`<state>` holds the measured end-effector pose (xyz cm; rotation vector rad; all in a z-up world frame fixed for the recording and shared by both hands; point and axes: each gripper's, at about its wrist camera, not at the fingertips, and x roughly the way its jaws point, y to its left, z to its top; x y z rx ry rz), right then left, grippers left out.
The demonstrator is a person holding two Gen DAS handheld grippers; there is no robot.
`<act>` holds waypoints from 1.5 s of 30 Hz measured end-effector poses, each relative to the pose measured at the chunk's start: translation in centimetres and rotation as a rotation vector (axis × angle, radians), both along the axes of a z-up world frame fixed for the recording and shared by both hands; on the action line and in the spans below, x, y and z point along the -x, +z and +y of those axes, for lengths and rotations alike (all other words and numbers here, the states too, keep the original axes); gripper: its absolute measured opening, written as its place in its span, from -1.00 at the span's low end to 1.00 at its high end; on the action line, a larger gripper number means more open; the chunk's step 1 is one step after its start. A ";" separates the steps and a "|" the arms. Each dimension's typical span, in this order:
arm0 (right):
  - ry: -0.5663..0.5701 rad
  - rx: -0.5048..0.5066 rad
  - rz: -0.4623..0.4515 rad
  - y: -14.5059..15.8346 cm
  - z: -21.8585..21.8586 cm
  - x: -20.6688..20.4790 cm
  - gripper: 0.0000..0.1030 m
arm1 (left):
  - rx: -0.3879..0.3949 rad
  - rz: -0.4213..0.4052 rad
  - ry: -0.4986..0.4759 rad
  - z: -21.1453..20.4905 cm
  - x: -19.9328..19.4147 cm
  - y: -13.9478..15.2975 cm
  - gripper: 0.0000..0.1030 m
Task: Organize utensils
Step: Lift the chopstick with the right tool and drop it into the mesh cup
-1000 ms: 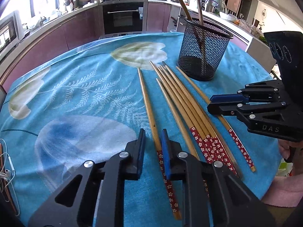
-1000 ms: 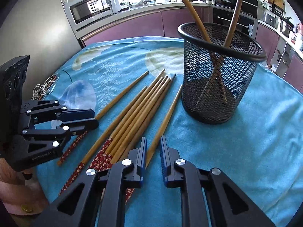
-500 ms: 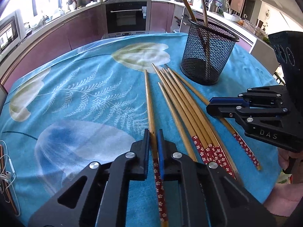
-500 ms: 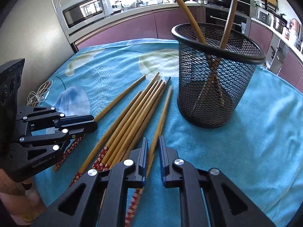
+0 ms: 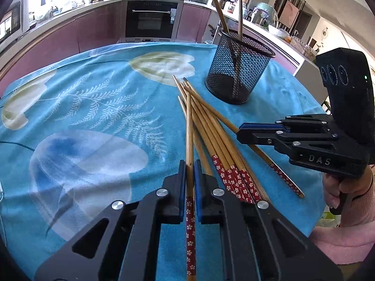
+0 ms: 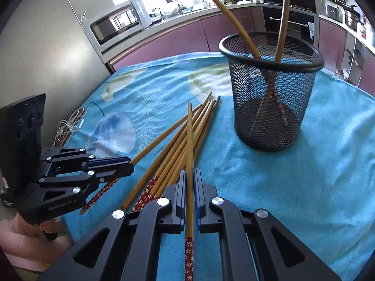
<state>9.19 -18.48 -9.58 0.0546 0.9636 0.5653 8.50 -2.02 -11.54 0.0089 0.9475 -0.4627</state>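
Note:
Several bamboo chopsticks with red flowered ends lie in a loose pile (image 5: 218, 140) (image 6: 173, 149) on the blue flowered cloth. My left gripper (image 5: 189, 171) (image 6: 131, 166) is shut on one chopstick (image 5: 189, 121), which runs along its fingers and crosses over the pile. A second chopstick (image 6: 189, 135) is clamped the same way in my right gripper (image 6: 189, 175) (image 5: 240, 132), its tip pointing toward the far side of the table. A black mesh cup (image 5: 239, 70) (image 6: 271, 89) stands upright beyond the pile with two chopsticks leaning inside.
A white cable (image 6: 68, 126) lies coiled at the cloth's left edge. A hand in a pink sleeve (image 5: 342, 192) grips the right tool past the table's near right edge. Kitchen counters, an oven (image 5: 150, 18) and a microwave (image 6: 117, 23) ring the table.
Both grippers have closed onto a chopstick each. The two held chopsticks have swung out of the row and now cross over the pile.

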 end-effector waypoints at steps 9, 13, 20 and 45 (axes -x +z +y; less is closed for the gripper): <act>0.013 0.041 0.011 -0.6 0.2 -0.7 -0.84 | -0.061 0.002 -0.045 -1.3 -1.3 -0.6 -0.77; 0.021 0.045 0.004 -0.5 0.2 -0.6 -0.88 | -0.056 0.015 -0.060 -1.5 -2.7 -0.5 -0.78; 0.021 0.001 -0.047 1.1 -0.7 0.3 -0.88 | -0.029 0.027 -0.019 -1.5 -3.3 -0.4 -0.85; -0.082 -0.154 -0.382 11.7 -7.5 2.6 -0.89 | 0.281 -0.299 -0.062 -0.3 0.5 13.2 -0.85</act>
